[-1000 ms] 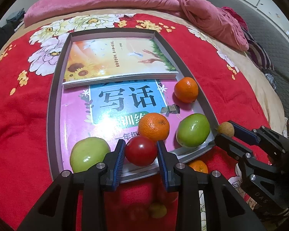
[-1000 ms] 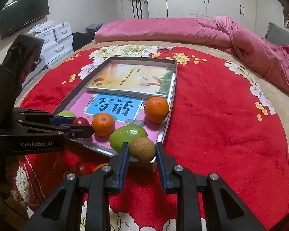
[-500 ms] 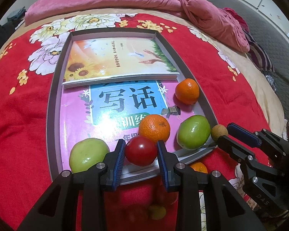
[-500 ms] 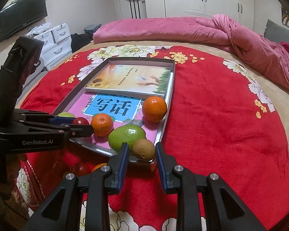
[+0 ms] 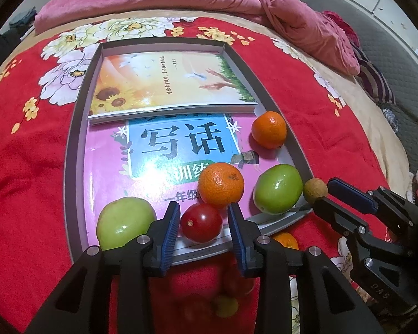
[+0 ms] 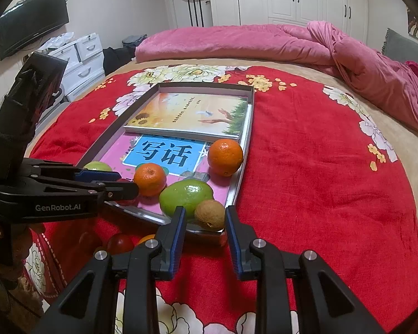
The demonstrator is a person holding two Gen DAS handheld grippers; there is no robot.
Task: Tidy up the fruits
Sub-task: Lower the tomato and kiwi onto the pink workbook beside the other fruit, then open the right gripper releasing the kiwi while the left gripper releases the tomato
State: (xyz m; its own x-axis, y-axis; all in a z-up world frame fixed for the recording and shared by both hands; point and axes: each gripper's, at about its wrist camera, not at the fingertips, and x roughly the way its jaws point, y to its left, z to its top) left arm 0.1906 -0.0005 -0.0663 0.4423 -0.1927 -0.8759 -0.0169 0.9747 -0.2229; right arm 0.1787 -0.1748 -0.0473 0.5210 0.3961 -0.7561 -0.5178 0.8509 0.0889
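As the left gripper (image 5: 203,208) has just been easing its jaws apart, the red tomato (image 5: 201,224) sits between the pads on the near edge of the tray (image 5: 75,139). There is a sliver of daylight on the right side, so it looks let go rather than held.

- Right gripper (image 6: 204,208): jaws narrow. The small brown fruit (image 6: 210,215) is between its tips at the tray's near corner, with a gap showing on the left pad. Whether the fruit rests on the rim or just inside, I cannot tell.
- Risk, tomato: it is round and lies on a glossy pink book (image 5: 108,172) beside a low rim. A nudge on pulling back could send it over onto the bedspread (image 6: 306,181).
- Risk, neighbours: a green fruit (image 5: 124,222) touches the outside of the left finger, and an orange (image 5: 221,183) lies just beyond the tips. A sideways withdrawal would likely knock either.
- Risk, brown fruit: it is perched at the corner, so it probably rolls off if bumped.
- Risk, tray: the bed beneath is soft, so pressing down may tilt the tray and set everything rolling.
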